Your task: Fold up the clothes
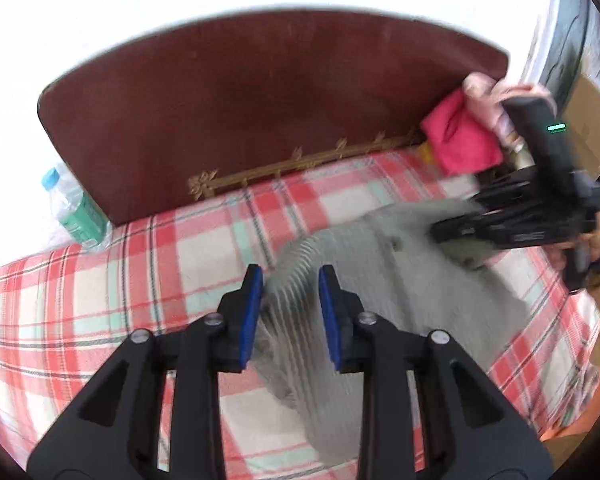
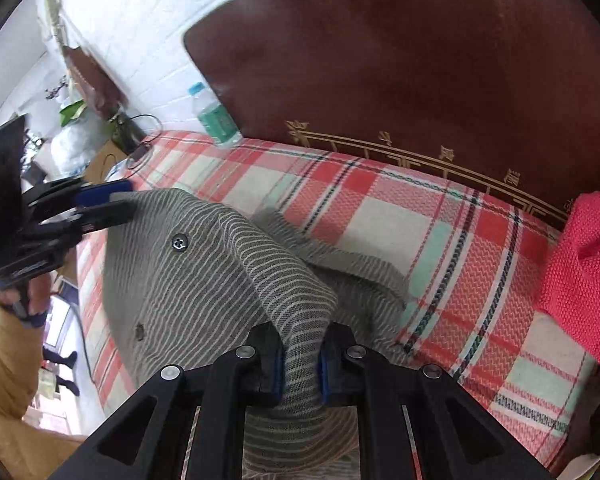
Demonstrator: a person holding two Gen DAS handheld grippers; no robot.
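Observation:
A grey striped shirt (image 1: pixel 400 280) lies on the plaid bed; it also shows in the right wrist view (image 2: pixel 204 280) with a dark button on it. My left gripper (image 1: pixel 290 316) is open just above the shirt's near edge, blurred by motion, with cloth showing between the blue pads. It also shows at the left of the right wrist view (image 2: pixel 112 204), open at the shirt's far edge. My right gripper (image 2: pixel 302 364) is shut on a raised fold of the shirt. In the left wrist view my right gripper (image 1: pixel 456 228) sits at the shirt's far right part.
A red-and-white plaid sheet (image 1: pixel 140 280) covers the bed, with a dark brown headboard (image 1: pixel 260 100) behind. A plastic water bottle (image 1: pixel 76 212) stands at the headboard's left. Red cloth (image 1: pixel 460 136) and pink cloth (image 1: pixel 484 92) are piled at the right by the headboard.

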